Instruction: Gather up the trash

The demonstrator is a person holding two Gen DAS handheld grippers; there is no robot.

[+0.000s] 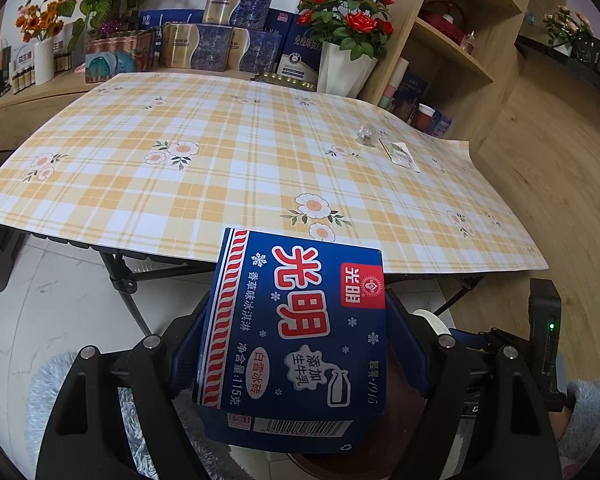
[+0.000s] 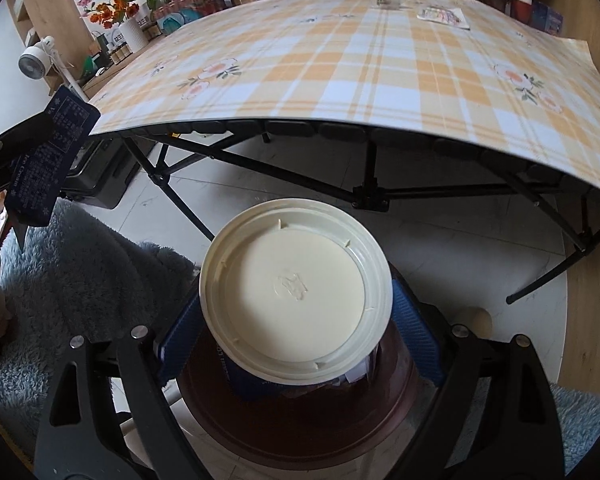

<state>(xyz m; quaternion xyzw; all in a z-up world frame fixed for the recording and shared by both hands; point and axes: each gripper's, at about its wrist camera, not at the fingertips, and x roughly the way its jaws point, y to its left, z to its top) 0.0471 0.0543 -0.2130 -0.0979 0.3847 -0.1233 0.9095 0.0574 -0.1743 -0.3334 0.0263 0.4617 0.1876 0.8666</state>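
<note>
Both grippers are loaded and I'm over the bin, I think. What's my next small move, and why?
Probably open the right gripper and let the cream lid drop: it sits directly above the brown bin, which already holds scraps. The left gripper then follows with the blue ice-cream box.

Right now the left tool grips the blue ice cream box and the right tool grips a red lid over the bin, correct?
Not quite. The lid is cream-white, not red, as the right wrist view shows. The left tool does grip the blue ice cream box.

Plaid tablecloth (image 1: 228, 168) on folding table, w/ red roses (image 1: 348, 12) behind.
</note>
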